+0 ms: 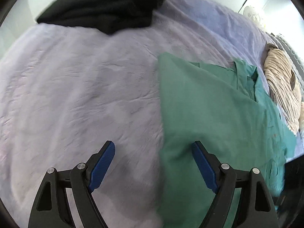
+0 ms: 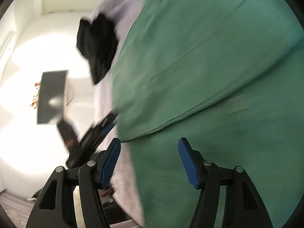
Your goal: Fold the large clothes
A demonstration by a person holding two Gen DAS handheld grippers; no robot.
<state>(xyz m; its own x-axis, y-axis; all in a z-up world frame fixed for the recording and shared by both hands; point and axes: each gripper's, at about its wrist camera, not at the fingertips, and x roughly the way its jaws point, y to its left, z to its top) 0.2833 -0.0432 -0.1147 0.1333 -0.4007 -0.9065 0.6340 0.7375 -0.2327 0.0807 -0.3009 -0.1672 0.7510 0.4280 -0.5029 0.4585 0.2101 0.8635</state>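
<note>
A large green shirt [image 1: 209, 104] lies spread on the lilac bed cover [image 1: 76, 85], with its collar [image 1: 245, 76] toward the far right. My left gripper [image 1: 153, 145] hovers open over the shirt's left edge, one finger above the cover and the other above the green cloth, with nothing between the pads. In the right wrist view the green shirt [image 2: 209, 57] fills most of the blurred picture. My right gripper [image 2: 150, 141] stands open just above the shirt near its edge, and the pads do not press on any cloth.
A folded black garment [image 1: 106, 5] lies at the bed's far end and shows as a black garment [image 2: 98, 45] in the right wrist view. A beige striped garment [image 1: 281, 87] is heaped at the right. Beyond the bed's edge stands a dark flat panel [image 2: 51, 95] in a bright white room.
</note>
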